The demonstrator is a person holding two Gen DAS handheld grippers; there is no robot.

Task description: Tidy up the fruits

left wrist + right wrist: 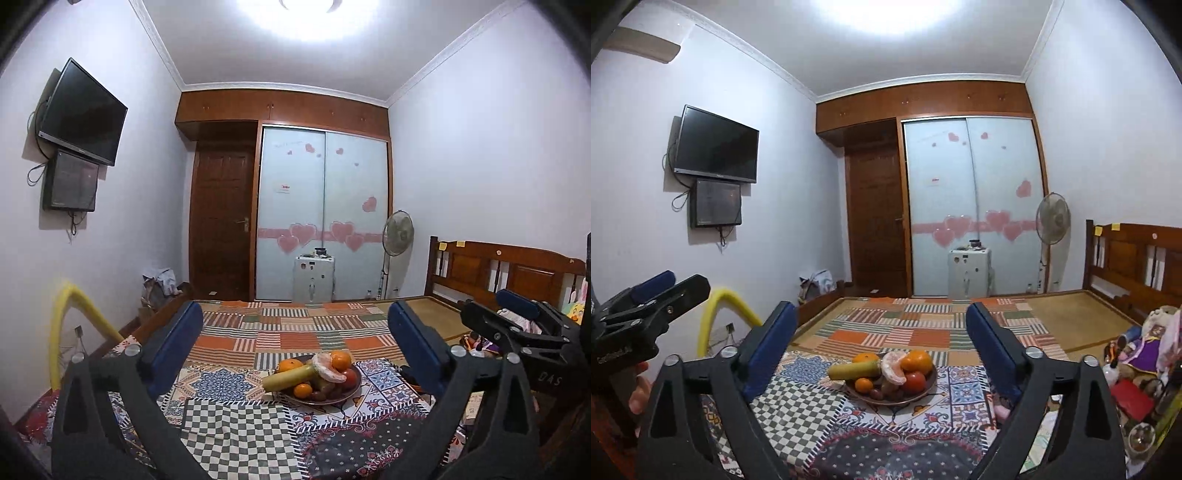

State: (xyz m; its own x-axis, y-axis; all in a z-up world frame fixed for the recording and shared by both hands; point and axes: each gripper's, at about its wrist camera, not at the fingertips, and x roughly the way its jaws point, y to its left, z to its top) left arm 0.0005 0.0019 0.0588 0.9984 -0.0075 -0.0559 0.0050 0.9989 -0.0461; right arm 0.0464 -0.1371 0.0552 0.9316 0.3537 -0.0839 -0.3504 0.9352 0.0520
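Note:
A brown plate (352, 392) (929, 386) piled with fruit sits on the patchwork bedspread. On it lie a yellow-green banana (290, 377) (854, 369), several oranges (340, 360) (916, 361), a peeled citrus (327, 369) (892, 367), a red tomato (351, 376) (915, 381) and dark small fruit. My left gripper (295, 328) is open and empty, short of the plate. My right gripper (882, 321) is open and empty, also short of the plate. Each gripper shows at the edge of the other's view.
The bed's wooden headboard (506, 269) and soft toys (1141, 347) are to the right. A yellow foam tube (74, 314) stands at the left bed edge. A fan (398, 232), a small white appliance (314, 278) and a wardrobe stand beyond the bed's far side.

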